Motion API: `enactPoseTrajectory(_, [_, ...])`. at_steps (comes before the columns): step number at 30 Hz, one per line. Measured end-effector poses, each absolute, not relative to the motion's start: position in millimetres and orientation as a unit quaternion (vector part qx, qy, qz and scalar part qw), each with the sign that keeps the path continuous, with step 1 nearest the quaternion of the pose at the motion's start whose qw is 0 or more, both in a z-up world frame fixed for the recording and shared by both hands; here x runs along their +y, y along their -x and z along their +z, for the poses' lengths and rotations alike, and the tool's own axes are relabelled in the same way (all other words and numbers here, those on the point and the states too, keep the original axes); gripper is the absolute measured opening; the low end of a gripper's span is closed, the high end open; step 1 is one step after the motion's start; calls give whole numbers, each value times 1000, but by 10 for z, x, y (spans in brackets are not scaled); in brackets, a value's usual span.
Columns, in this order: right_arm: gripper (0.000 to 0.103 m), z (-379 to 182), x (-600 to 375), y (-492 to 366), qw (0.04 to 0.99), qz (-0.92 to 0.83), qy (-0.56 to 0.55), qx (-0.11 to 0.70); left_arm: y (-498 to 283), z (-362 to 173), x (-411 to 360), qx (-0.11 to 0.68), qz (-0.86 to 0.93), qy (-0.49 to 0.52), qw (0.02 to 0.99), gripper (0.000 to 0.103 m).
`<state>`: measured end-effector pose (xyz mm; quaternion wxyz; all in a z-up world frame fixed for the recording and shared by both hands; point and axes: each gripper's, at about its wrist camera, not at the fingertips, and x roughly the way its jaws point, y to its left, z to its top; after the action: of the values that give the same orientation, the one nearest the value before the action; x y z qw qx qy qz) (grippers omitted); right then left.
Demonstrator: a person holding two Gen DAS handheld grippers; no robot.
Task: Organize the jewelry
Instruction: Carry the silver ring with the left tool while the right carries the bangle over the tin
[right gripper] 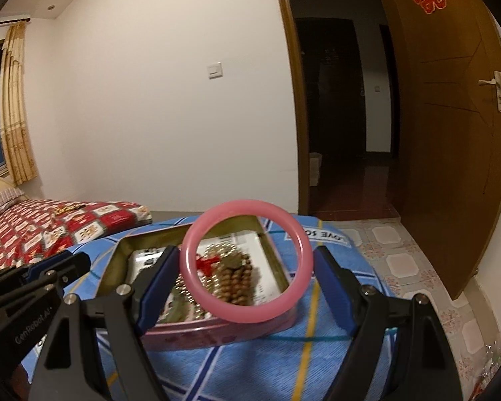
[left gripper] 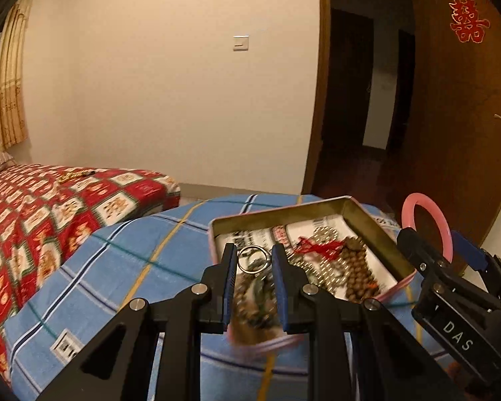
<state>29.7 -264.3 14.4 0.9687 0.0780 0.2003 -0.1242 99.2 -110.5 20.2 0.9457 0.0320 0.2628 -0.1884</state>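
Right hand-held gripper [right gripper: 247, 275] is clamping the pink bangle [right gripper: 245, 260] across its width, holding it above the open tin [right gripper: 117, 260], probably for dropping in. Left hand-held gripper [left gripper: 252, 277] is hovering over the tin's near end, jaws narrowed around a metal ring [left gripper: 254, 259]; pad contact unclear, so can't tell if gripping. Wooden beads [right gripper: 237, 279] and red cord [right gripper: 207, 263] are lying inside. Tin is sitting on the blue plaid cloth [left gripper: 117, 267], keeping pieces together.
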Motion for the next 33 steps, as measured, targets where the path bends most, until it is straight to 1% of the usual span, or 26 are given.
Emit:
enactPoseTrajectory(12, [83, 148, -2872, -452, 964, -154, -80, 201, -1378, 112, -1352, 269, -201, -12, 942, 21])
enactPoseTrajectory(24, [83, 140, -2811, -840, 965, -148, -64, 206, -1549, 21, -1389, 289, -200, 0, 936, 21])
enactPoseTrajectory(33, [83, 157, -2848, -906, 966, -134, -73, 208, -1617, -34, -1429, 296, -196, -8, 935, 21])
